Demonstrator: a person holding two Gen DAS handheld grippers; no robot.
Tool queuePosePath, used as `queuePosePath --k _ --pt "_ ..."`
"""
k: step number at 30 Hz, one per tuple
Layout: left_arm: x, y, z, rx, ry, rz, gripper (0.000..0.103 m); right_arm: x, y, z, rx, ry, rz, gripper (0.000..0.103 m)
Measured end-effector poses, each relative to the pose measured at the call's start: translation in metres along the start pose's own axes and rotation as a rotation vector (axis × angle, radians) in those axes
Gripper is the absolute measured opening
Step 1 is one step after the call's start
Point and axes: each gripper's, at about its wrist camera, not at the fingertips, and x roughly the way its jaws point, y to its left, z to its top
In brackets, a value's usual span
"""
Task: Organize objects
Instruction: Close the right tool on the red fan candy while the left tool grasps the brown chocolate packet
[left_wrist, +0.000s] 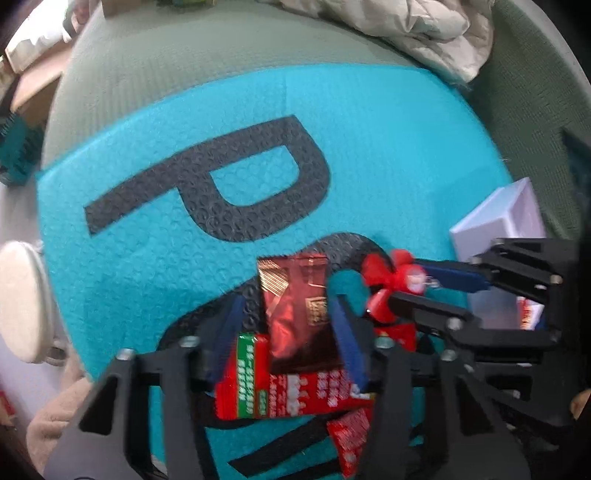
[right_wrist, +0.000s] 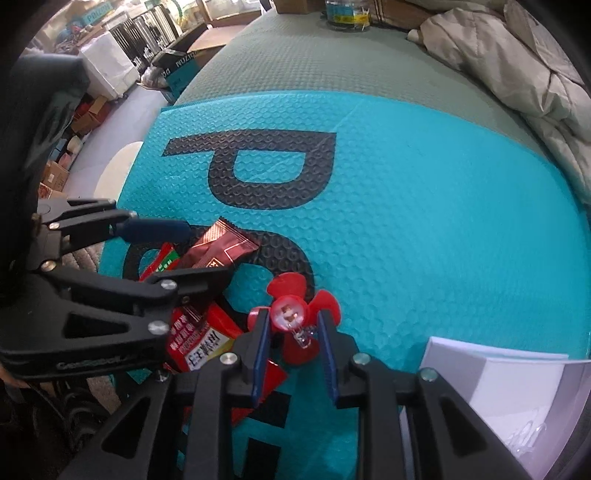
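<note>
1. The left gripper (left_wrist: 291, 314) points steeply down, its blue pads pressed on either side of a dark red sachet (left_wrist: 295, 295), which stands up between them.
2. The right gripper (right_wrist: 291, 332) also points steeply down, jaws narrow, its pads tight against the hub of a red toy fan (right_wrist: 295, 314).
3. In the left wrist view the right gripper comes in from 3 o'clock with the fan at its tips, just beside the sachet.
4. In the right wrist view the left gripper comes in from 9 o'clock, with the sachet at about 10 o'clock from the fan.
5. Under the sachet lies a red-and-green packet (left_wrist: 258, 387); another red packet (left_wrist: 351, 439) lies at 5 o'clock from it.
6. All of these lie on a teal mat (right_wrist: 424, 221) with large black letters.
7. A white box (right_wrist: 517, 387) sits on the mat at 4 o'clock from the fan, near it.
8. The mat lies on a grey-green surface (right_wrist: 332, 62); a pale padded coat (right_wrist: 517, 62) is heaped at 1 o'clock, well apart from the grippers.
</note>
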Motion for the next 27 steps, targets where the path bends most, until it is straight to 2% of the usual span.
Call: queuePosePath --k 2,5,8,12,15,19,23,27 --pt "-0.002 0.009 0.001 -0.051 0.009 -0.042 0.031 0.0 0.002 0.004 0.023 0.016 0.032 0.023" --pt "-0.009 0.015 -0.001 -0.08 -0.008 -0.017 0.03 -0.003 0.006 0.007 0.024 0.019 0.023 0.023" --pt "-0.022 0.015 -0.008 -0.085 -0.037 -0.017 0.023 -0.013 0.011 0.006 0.001 -0.009 0.011 0.022" --pt "-0.03 0.01 -0.025 -0.059 -0.041 0.029 0.023 -0.021 0.016 -0.005 -0.012 -0.048 -0.008 0.022" --pt "-0.026 0.017 -0.036 -0.084 -0.043 0.071 0.023 -0.02 0.019 -0.018 0.002 -0.077 -0.003 0.022" --pt "-0.032 0.034 -0.04 -0.164 -0.054 0.012 0.025 -0.024 0.021 -0.031 0.052 -0.109 0.01 0.022" --pt "-0.035 0.033 -0.033 -0.166 -0.084 -0.006 0.036 -0.027 0.021 -0.038 0.052 -0.107 -0.014 0.023" --pt "-0.032 0.016 -0.024 -0.084 -0.098 0.003 0.053 -0.023 0.018 -0.04 0.062 -0.094 -0.018 0.023"
